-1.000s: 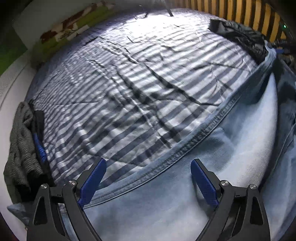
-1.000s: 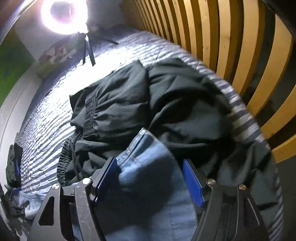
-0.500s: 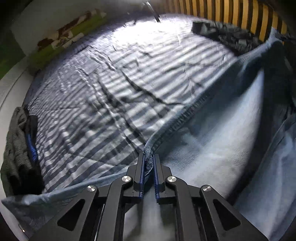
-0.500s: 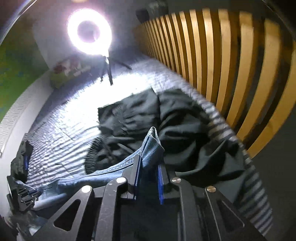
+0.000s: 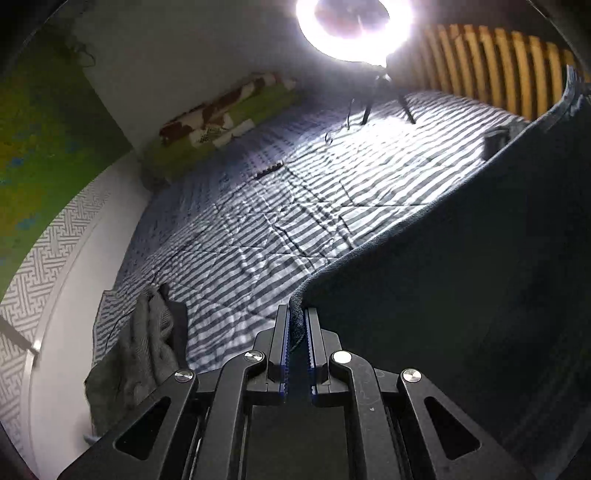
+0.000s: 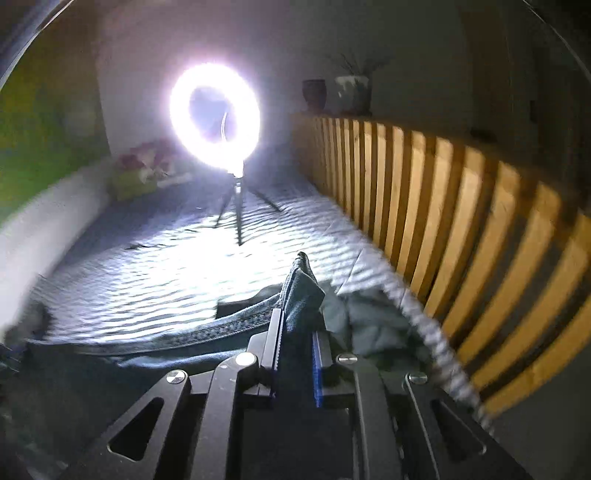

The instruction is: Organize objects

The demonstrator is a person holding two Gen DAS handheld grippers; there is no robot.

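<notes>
I hold a pair of blue jeans [image 5: 461, 280] lifted above the striped bed [image 5: 258, 229]. My left gripper [image 5: 296, 314] is shut on the jeans' stitched edge, and the denim hangs as a dark sheet on the right. My right gripper [image 6: 298, 317] is shut on another bunched corner of the jeans [image 6: 301, 295]; the seam runs left from it. Dark green clothes [image 6: 369, 317] lie on the bed below the right gripper.
A lit ring light on a tripod [image 5: 354, 29] stands on the bed, also in the right wrist view [image 6: 216, 118]. A wooden slatted headboard [image 6: 461, 206] runs along the right. A grey knit garment [image 5: 144, 347] lies at the bed's left edge. A green patterned pillow [image 5: 221, 118] is at the far end.
Both grippers closed on the jeans' edge and lifted it off the bed. Both views now tilt up toward the ring light, and the denim hangs taut between the grippers.
</notes>
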